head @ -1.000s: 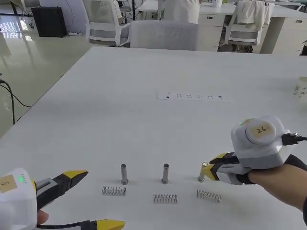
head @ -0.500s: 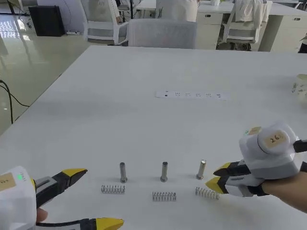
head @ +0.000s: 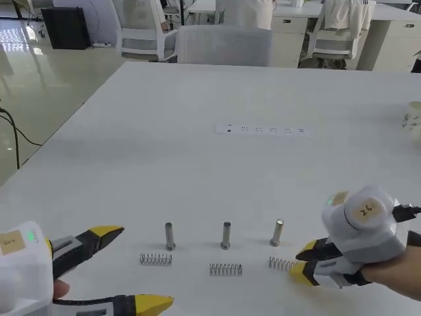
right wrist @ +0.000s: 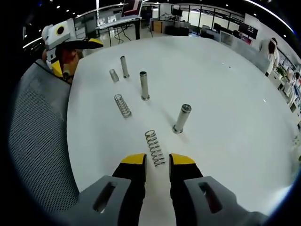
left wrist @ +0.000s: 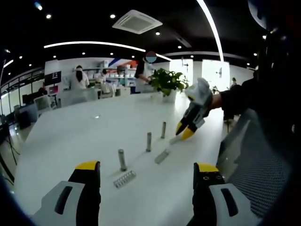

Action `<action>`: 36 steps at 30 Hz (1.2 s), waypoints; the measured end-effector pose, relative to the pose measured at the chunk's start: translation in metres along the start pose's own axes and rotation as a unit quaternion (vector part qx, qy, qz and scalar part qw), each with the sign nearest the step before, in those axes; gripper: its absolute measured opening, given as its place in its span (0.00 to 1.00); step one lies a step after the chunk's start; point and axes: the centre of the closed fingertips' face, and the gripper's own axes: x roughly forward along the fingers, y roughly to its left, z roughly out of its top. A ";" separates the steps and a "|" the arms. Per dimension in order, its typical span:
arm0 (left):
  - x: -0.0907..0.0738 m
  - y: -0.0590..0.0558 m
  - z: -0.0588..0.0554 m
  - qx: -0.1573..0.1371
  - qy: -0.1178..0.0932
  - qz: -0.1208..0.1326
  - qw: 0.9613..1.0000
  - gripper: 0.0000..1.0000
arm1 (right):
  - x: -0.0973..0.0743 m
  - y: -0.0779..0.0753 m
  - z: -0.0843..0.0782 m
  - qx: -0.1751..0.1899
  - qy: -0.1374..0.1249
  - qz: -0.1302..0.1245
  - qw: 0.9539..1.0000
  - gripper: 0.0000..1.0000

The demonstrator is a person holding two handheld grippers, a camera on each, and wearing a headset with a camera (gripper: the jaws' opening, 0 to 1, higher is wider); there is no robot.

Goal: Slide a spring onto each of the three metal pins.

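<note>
Three short springs of bright coiled wire lie on their sides on the white tabletop [head: 230, 178], in a row from left to right. The left spring [head: 156, 259], the middle spring [head: 225, 268] and the right spring [head: 281, 264] each lie just on the person's side of a small silvery metal pin. The left pin [head: 170, 236], the middle pin [head: 226, 235] and the right pin [head: 277, 232] stand upright. Each is a smooth cylinder with a slightly broader top, set apart from its spring.

The right hand-held gripper [right wrist: 158, 162] — grey body, yellow-tipped jaws — sits low at the tabletop, pointing along the right spring. Its jaws stand narrowly apart, and the near end of that spring lies in the gap between the tips. Whether the tips touch the coil cannot be told. The person's hand [head: 395, 270] grips it from the right.

The left hand-held gripper [left wrist: 146, 167] hangs at the near left with its jaws wide apart and nothing between them. The left spring lies a little ahead of it, untouched.

Farther across the tabletop a flush white power strip [head: 260, 130] is set into the surface. Beyond the far edge stands a grey office chair [head: 223, 46].
</note>
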 end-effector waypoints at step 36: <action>0.012 -0.016 0.014 0.020 0.005 -0.054 0.998 0.75 | -0.016 0.013 0.021 -0.020 -0.007 0.018 1.000 0.08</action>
